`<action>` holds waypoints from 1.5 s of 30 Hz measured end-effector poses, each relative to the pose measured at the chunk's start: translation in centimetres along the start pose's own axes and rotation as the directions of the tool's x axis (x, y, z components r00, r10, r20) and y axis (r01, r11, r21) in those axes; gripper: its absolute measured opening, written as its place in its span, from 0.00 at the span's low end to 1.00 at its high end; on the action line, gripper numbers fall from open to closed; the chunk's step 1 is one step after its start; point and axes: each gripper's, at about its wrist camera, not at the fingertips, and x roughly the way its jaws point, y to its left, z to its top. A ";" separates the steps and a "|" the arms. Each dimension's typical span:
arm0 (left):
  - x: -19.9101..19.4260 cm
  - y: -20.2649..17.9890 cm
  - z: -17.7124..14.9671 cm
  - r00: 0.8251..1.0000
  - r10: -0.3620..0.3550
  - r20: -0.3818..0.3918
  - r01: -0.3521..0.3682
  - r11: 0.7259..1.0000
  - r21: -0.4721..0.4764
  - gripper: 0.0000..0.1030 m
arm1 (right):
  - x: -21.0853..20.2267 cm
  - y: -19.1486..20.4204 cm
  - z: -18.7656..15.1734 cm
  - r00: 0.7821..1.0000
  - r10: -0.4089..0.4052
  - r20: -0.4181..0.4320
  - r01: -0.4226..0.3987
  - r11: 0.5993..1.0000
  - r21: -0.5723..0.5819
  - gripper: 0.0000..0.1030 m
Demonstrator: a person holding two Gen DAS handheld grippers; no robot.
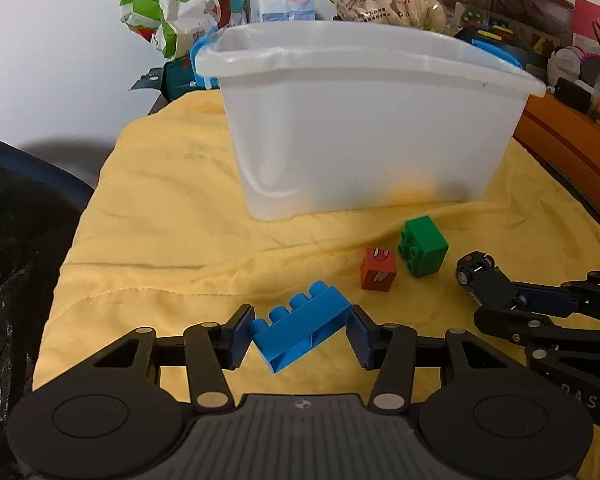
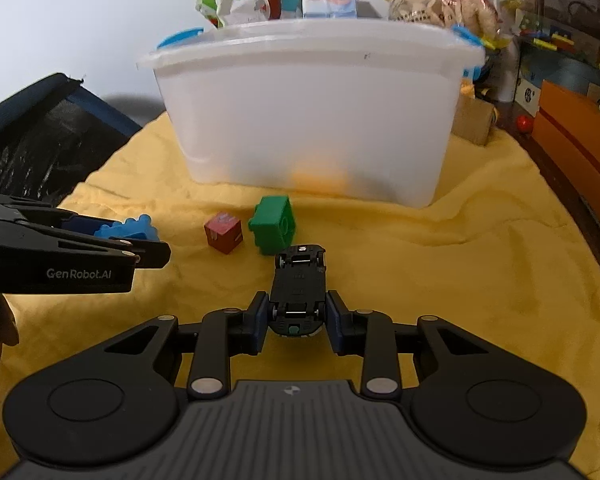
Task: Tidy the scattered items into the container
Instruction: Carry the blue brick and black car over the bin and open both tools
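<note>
Left gripper [image 1: 300, 334]: its fingers sit either side of the blue brick [image 1: 304, 326], which lies tilted across the gap; both pads look to be touching its ends, so I judge it gripped, though contact on the right pad is hard to confirm.
Right gripper [image 2: 296, 318]: fingers drawn in narrow on the rear of the toy car [image 2: 299, 286], which lies upside down, wheels up, nose pointing at the container.
Container [image 1: 364, 128]: translucent tub standing on the yellow cloth [image 1: 160, 208] just beyond the toys; something orange shows dimly through its lower wall.
Loose items: a green brick [image 1: 423, 251] and a red cube [image 1: 379, 270] rest on the cloth, near each other, between the two grippers and the tub.
Step in hand: likely lifting both held toys to drop them in.
Doing it well: raise each straight up before going forward, so the tall rim is cleared; the brick's skewed hold may let it pivot, so keep the squeeze firm.
Risk: the car is held only at its tail and could swing or slip.
</note>
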 end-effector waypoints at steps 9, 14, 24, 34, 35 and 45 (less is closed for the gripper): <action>-3.7 -0.4 2.7 0.999 0.012 0.031 -0.011 0.999 -0.030 0.52 | -4.8 -0.4 2.8 0.995 0.026 0.094 -0.024 1.000 -0.020 0.32; -6.9 -0.7 6.4 0.996 0.002 0.091 0.001 0.999 -0.033 0.52 | -7.3 -1.2 6.3 0.985 0.035 0.171 -0.032 0.999 -0.022 0.32; -7.1 -0.3 13.2 0.987 0.023 0.159 -0.019 0.999 -0.027 0.52 | -6.1 -3.5 12.9 0.979 0.019 0.201 -0.014 1.000 -0.026 0.32; -4.4 1.1 16.7 0.987 0.061 0.147 -0.055 0.997 -0.047 0.52 | -3.6 -5.8 15.7 0.984 -0.028 0.178 0.033 0.999 -0.020 0.32; -4.0 1.2 16.9 0.988 0.060 0.143 -0.053 0.997 -0.051 0.52 | -3.4 -5.8 15.8 0.984 -0.029 0.174 0.033 0.999 -0.021 0.32; -1.7 1.5 17.0 0.993 0.067 0.098 -0.063 0.997 -0.041 0.53 | -1.6 -5.8 16.2 0.989 -0.032 0.144 0.037 0.999 -0.033 0.33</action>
